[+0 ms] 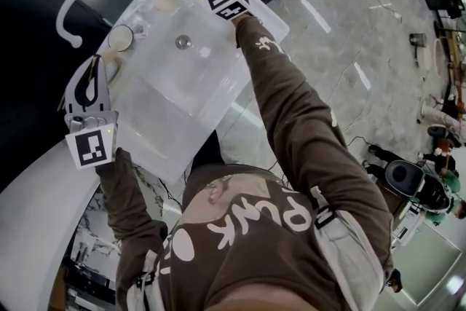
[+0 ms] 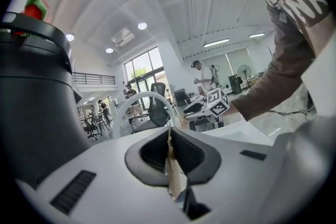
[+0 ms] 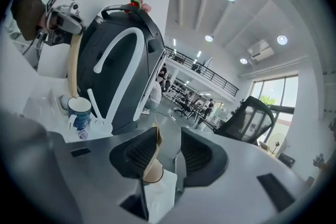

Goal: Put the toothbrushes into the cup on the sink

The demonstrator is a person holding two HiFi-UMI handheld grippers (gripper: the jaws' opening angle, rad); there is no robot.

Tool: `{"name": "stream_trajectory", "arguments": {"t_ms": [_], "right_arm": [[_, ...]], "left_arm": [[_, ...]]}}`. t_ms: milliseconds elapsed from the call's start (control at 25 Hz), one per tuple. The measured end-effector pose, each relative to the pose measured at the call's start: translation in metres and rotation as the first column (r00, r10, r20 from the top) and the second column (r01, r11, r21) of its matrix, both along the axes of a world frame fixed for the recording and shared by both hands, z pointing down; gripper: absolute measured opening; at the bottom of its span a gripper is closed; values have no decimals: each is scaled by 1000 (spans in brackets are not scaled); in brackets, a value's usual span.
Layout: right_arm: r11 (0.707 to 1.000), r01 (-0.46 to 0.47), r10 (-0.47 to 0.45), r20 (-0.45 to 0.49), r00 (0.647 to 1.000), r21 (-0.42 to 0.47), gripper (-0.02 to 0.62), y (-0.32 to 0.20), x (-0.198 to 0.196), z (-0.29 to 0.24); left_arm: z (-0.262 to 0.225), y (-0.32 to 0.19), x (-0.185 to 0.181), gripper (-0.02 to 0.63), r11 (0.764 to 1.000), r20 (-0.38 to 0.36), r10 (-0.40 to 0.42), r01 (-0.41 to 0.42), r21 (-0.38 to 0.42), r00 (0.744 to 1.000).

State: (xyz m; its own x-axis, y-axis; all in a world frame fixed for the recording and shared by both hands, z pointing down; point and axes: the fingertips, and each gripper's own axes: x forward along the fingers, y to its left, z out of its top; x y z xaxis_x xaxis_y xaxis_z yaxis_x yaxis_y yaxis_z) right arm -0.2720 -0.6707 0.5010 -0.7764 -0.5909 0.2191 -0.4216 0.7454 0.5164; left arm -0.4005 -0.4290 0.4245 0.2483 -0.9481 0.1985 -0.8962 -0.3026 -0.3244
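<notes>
- While the left hand-held gripper point(image 2: 169, 136) pinched a toothbrush point(image 3: 73, 65), its lower end met the cup point(image 3: 80, 112) beside the sink point(image 1: 182, 105).
- The right hand-held gripper point(image 3: 168, 139) stood spread, a second toothbrush point(image 3: 149, 165) against one pad.

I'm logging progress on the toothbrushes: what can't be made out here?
Contents of the cup: side-on in the right gripper view, too small in the head view.
Bristles of the left toothbrush: only a thin edge shows in the shut left tool.
Bristles of the right toothbrush: only a tan strip shows in the open right tool.
</notes>
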Motion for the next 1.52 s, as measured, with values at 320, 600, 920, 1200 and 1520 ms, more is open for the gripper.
{"name": "stream_trajectory", "arguments": {"t_ms": [320,600,920,1200,1520], "right_arm": [[996,38,-38,-1,999,79,144,12,6,-30],[993,53,-57,33,998,107,132,31,13,-56],[993,53,-61,78,995,102,135,61,25,-69],[993,59,-74,155,985,100,144,115,46,-90],[987,77,-110,245,963,141,150,237,107,-129]], "left_arm": [[34,-41,1,8,999,55,32,-31,-18,998],[72,-54,-2,8,997,58,23,-18,-79,998],[73,-56,4,21,998,54,34,-31,-59,998],[16,-25,28,158,994,42,69,-72,81,997],[-54,74,98,158,968,24,73,-77,240,997]]}}
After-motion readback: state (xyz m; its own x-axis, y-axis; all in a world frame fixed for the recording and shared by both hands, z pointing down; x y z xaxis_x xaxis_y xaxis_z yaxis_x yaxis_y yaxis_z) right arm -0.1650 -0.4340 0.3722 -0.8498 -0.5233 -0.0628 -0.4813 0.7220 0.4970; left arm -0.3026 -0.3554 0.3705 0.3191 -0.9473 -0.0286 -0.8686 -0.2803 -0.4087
